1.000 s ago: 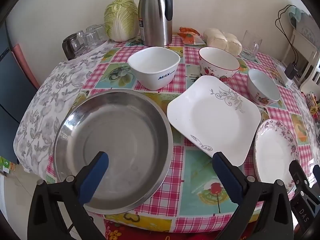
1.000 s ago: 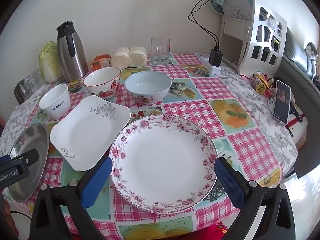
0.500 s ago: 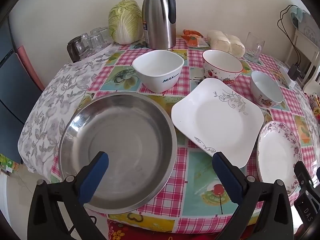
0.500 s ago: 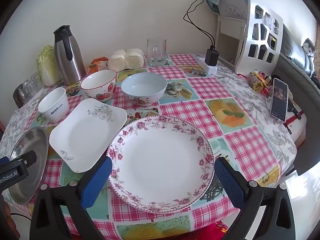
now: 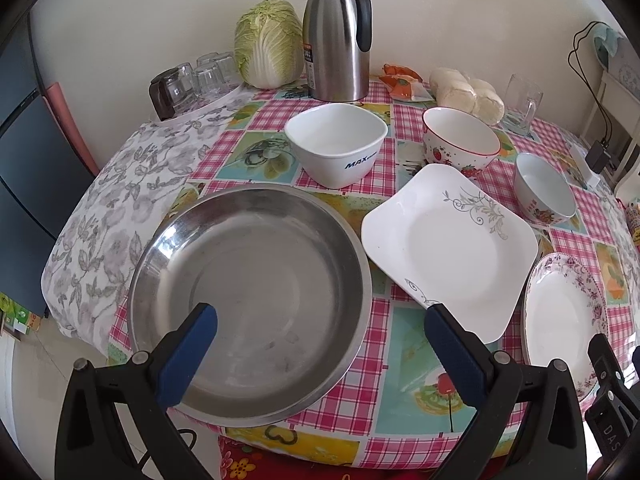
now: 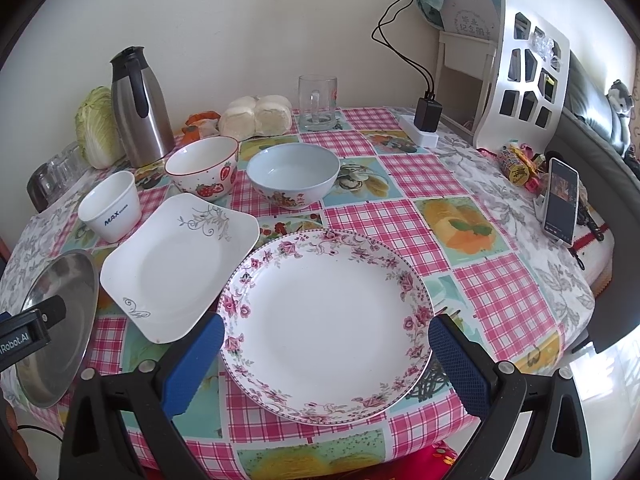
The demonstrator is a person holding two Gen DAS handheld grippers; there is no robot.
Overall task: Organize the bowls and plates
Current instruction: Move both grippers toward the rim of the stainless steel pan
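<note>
**Both grippers poised at the near edge, nothing picked up yet**

The flowered plate (image 6: 326, 322) lies flat at the near edge of the worktop (image 6: 404, 220), directly ahead of the right gripper (image 6: 326, 364). Its jaws are spread wide and hold nothing, one finger on each side of the plate's near rim, which looks to span about the same width as the gap. Being round, the plate has no long axis to line up with; the near rim is the obvious place to take it.

Just left of the flowered plate, with rims touching or nearly so, sits the square plate (image 5: 450, 246), one corner pointing at the near edge. Left of that again is the steel dish (image 5: 248, 300), straight ahead of the left gripper (image 5: 320, 358), whose jaws are likewise spread and empty, with the left finger over the dish and the right finger over the worktop beside it. So the right gripper is nearer the flowered plate and the left is nearer the steel dish; the square plate lies between them.

Behind the plates stands a row of three bowls: the white bowl (image 5: 336, 142), the strawberry bowl (image 5: 460, 142) and the blue bowl (image 6: 294, 174), all upright and apart from one another. Stacking has not begun, by the look of it.

Further back, a flask (image 5: 338, 32), cabbage (image 5: 268, 42), buns (image 6: 256, 116) and glass mug (image 6: 318, 102) stand against the wall, clear of any reach. A phone (image 6: 562, 200) is propped well right of the flowered plate.
</note>
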